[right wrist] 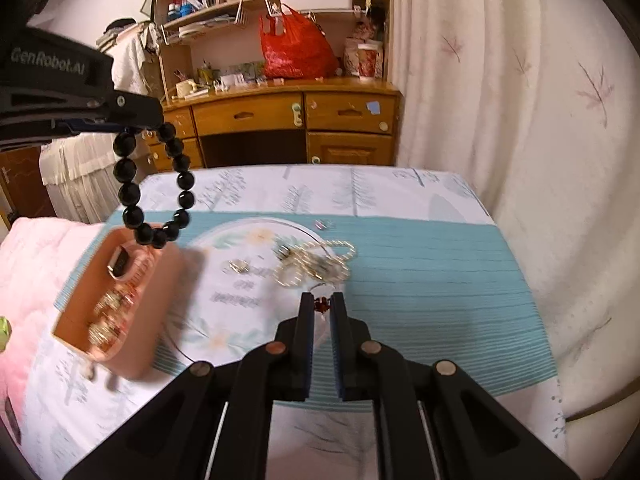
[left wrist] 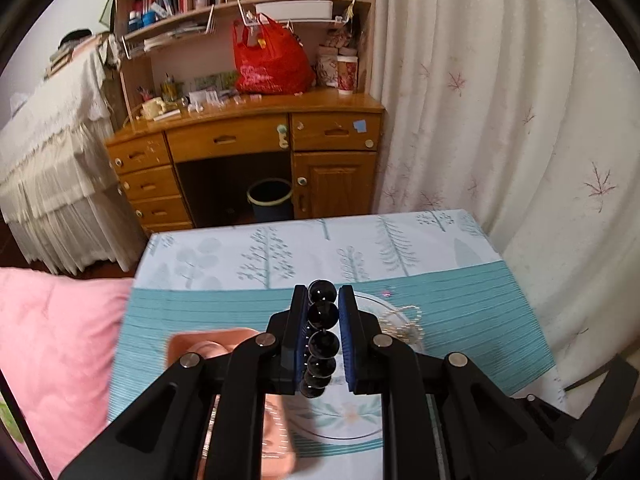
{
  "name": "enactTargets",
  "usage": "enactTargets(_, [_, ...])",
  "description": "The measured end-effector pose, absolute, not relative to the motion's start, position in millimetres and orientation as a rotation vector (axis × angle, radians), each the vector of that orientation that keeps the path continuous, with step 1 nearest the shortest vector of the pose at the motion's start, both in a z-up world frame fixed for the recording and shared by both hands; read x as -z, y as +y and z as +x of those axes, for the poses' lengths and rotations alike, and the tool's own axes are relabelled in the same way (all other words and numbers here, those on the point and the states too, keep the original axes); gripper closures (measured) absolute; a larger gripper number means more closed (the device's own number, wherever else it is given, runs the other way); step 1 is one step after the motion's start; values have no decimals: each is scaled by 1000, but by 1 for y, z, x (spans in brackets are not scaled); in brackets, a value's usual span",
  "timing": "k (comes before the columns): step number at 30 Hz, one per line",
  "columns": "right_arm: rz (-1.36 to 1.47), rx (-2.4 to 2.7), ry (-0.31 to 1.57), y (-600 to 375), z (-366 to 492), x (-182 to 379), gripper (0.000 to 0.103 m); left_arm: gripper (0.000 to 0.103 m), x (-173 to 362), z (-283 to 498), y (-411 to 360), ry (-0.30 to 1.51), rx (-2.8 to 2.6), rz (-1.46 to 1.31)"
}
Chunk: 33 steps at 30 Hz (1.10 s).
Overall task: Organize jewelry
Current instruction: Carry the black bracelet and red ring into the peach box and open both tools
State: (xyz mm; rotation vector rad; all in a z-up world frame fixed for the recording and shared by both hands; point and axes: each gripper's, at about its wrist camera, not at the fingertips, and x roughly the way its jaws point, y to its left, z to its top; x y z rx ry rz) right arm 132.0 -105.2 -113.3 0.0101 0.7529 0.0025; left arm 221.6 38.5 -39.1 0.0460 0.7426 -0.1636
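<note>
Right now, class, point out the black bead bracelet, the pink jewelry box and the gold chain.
black bead bracelet [right wrist: 129, 194]: right wrist view, a left-side bead.
pink jewelry box [right wrist: 160, 320]: right wrist view, its outer side wall.
gold chain [right wrist: 308, 266]: right wrist view, middle of the tangle.

The table [right wrist: 420, 264] is covered with a teal-and-white tree-print cloth [right wrist: 400, 192]. On it, a clear round plate [right wrist: 208, 248] sits at centre; a pink jewelry box [right wrist: 160, 300] stands at 9 o'clock of the plate.

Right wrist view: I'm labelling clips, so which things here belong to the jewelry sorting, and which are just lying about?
Job:
- black bead bracelet, held by left tool
- pink box
- gold chains
- small red piece in right tool

Lying about:
- red bag
- desk
- curtain
</note>
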Motion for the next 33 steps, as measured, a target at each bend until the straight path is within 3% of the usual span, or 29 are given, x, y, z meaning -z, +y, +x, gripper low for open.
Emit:
enactTargets(12, [72, -83, 715, -26, 130, 105, 95, 90, 42, 223, 107, 750, 140, 50])
enactTargets(22, [65, -184, 754, 32, 130, 117, 95, 89, 72, 221, 144, 869, 182, 7])
enactTargets(24, [81, -195, 773, 36, 131, 119, 95, 74, 75, 223, 146, 894, 171, 26])
enactTargets(26, [77, -207, 809, 40, 134, 123, 94, 52, 75, 222, 147, 894, 171, 40])
enactTargets(33, [49, -162, 824, 39, 139, 126, 74, 48, 76, 232, 154, 902, 224, 19])
